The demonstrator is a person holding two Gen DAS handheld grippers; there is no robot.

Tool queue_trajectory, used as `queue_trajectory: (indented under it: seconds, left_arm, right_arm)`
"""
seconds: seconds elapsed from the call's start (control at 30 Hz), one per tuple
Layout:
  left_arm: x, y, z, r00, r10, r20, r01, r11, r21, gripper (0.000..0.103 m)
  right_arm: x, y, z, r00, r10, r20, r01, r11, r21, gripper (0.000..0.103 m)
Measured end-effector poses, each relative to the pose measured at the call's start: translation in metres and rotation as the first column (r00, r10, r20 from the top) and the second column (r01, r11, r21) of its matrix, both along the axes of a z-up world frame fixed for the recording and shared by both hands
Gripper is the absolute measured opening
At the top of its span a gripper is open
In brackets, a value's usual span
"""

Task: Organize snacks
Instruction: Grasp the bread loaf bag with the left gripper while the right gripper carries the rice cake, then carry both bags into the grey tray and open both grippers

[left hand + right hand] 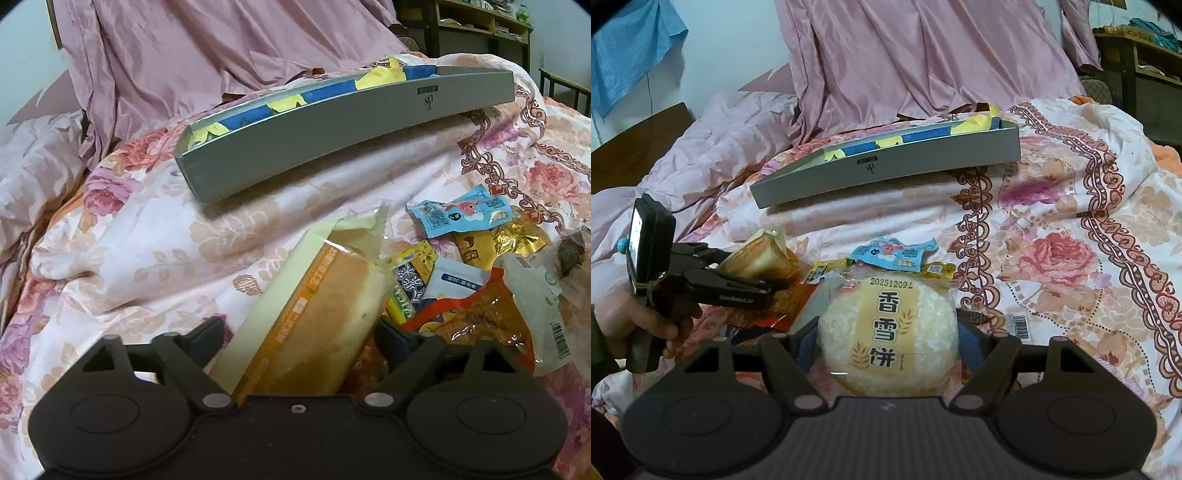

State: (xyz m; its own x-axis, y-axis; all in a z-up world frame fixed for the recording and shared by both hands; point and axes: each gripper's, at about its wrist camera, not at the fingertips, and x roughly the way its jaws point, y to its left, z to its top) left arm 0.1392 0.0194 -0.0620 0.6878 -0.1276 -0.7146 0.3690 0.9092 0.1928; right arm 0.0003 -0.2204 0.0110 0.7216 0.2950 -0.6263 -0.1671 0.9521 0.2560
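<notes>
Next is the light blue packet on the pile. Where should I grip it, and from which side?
Pinch the light blue packet by its crimped right end, coming from the open quilt side; that flat edge juts clear, while its middle overlaps the yellow packets.

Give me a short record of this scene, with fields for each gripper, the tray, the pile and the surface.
left gripper: shut on cake, a wrapped sponge cake
right gripper: shut on rice cracker, round, in a clear wrapper
tray: grey, long, on the quilt behind the snacks; contents hidden
pile: mixed snack packets, loose
surface: floral quilt
</notes>
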Motion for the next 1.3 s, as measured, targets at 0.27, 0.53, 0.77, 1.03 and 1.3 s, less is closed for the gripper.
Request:
queue_trajectory:
  seconds: [0.27, 0.53, 0.77, 1.03, 1.3]
  left_arm:
    - [-0.007, -0.01, 0.001, 1.0, -0.014, 0.027, 0.013, 0.999, 0.042, 0.06]
    - [-0.012, -0.006, 0.014, 0.998, 0.055, 0.037, -0.056, 0.998, 0.024, 0.054]
    - [-0.032, -0.013, 0.034, 0.994, 0.06, 0.087, -0.058, 0.998, -0.033, 0.053]
    - [-0.055, -0.016, 0.061, 0.982, 0.109, 0.155, -0.084, 0.984, -0.158, 0.053]
    - [-0.056, -0.015, 0.078, 0.968, 0.146, 0.203, -0.101, 0.971, -0.216, 0.053]
  right_arm:
    - [-0.001, 0.002, 0.002, 1.0, 0.005, 0.014, -0.005, 1.0, -0.001, 0.078]
    - [0.0, 0.004, 0.006, 0.999, 0.004, 0.035, -0.003, 1.0, -0.008, 0.077]
    - [-0.001, 0.015, 0.012, 0.998, 0.024, 0.066, -0.022, 0.999, -0.025, 0.077]
    - [-0.009, 0.025, 0.026, 0.99, 0.046, 0.136, -0.039, 0.998, -0.058, 0.077]
    - [-0.005, 0.028, 0.037, 0.983, 0.049, 0.178, -0.036, 0.996, -0.077, 0.077]
